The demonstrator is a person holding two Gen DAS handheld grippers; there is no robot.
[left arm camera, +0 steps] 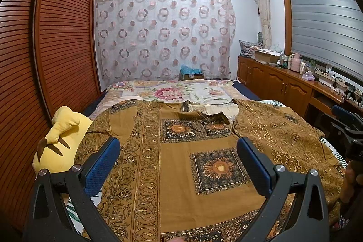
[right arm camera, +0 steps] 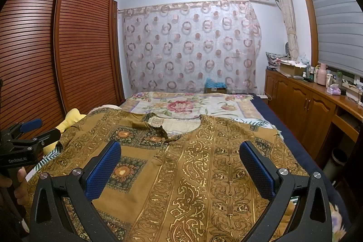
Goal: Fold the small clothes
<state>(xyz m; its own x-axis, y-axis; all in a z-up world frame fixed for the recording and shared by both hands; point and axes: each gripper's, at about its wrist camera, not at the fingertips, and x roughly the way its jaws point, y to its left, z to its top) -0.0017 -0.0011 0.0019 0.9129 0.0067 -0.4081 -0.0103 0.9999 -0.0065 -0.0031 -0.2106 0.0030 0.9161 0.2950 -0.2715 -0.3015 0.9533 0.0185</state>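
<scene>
A brown garment (left arm camera: pixel 177 142) with gold scrollwork and dark sunflower squares lies spread flat on the bed, neckline towards the far end. The same garment (right arm camera: pixel 192 165) fills the lower half of the right wrist view. My left gripper (left arm camera: pixel 179 151) hovers open above its left-centre part, blue pads wide apart, nothing between them. My right gripper (right arm camera: pixel 180 155) is open too, over the garment's right-centre. The other gripper shows at each view's edge: the right gripper (left arm camera: pixel 347 124) at the right, the left gripper (right arm camera: pixel 34 128) at the left, held by a hand (right arm camera: pixel 19 183).
A yellow plush toy (left arm camera: pixel 61 142) lies at the bed's left edge beside the slatted wooden wardrobe (left arm camera: pixel 45 49). A floral quilt (left arm camera: pixel 177 90) covers the far end of the bed. A wooden cabinet (left arm camera: pixel 283 83) with bottles and boxes runs along the right wall.
</scene>
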